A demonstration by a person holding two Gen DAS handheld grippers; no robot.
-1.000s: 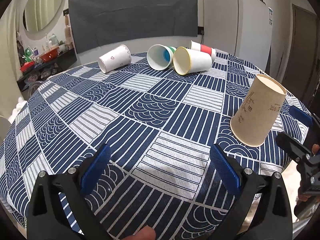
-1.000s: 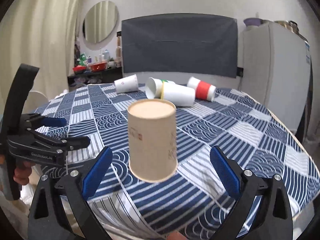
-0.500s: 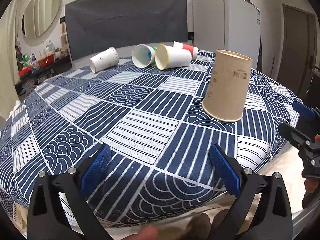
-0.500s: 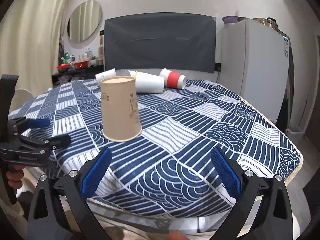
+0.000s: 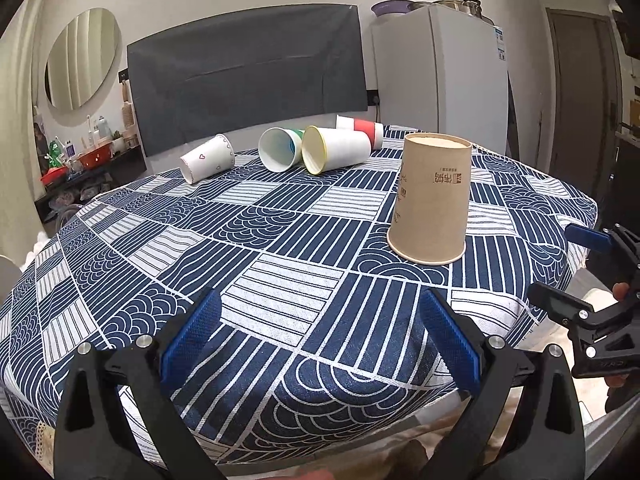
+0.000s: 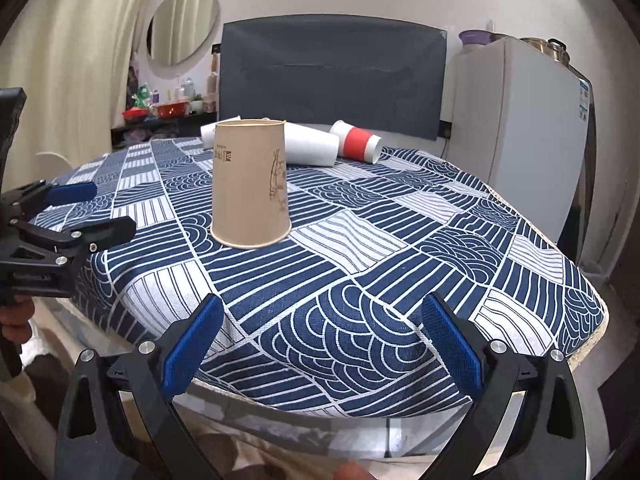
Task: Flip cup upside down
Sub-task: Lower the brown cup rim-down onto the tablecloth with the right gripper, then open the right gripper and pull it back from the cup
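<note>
A brown paper cup stands upside down, mouth down, on the blue-and-white patterned tablecloth; it also shows in the right wrist view. My left gripper is open and empty near the table's front edge, well short of the cup. My right gripper is open and empty at the table's near corner. Each gripper shows in the other's view, the right one at the right edge, the left one at the left edge.
Several paper cups lie on their sides at the far edge: a white one with hearts, a white one with a blue inside, a yellow-rimmed one and a red-banded one. A grey chair back and a fridge stand behind.
Both grippers have drawn back from the table and lowered, so the table edge now shows. The brown cup stays standing mouth down where it was.
</note>
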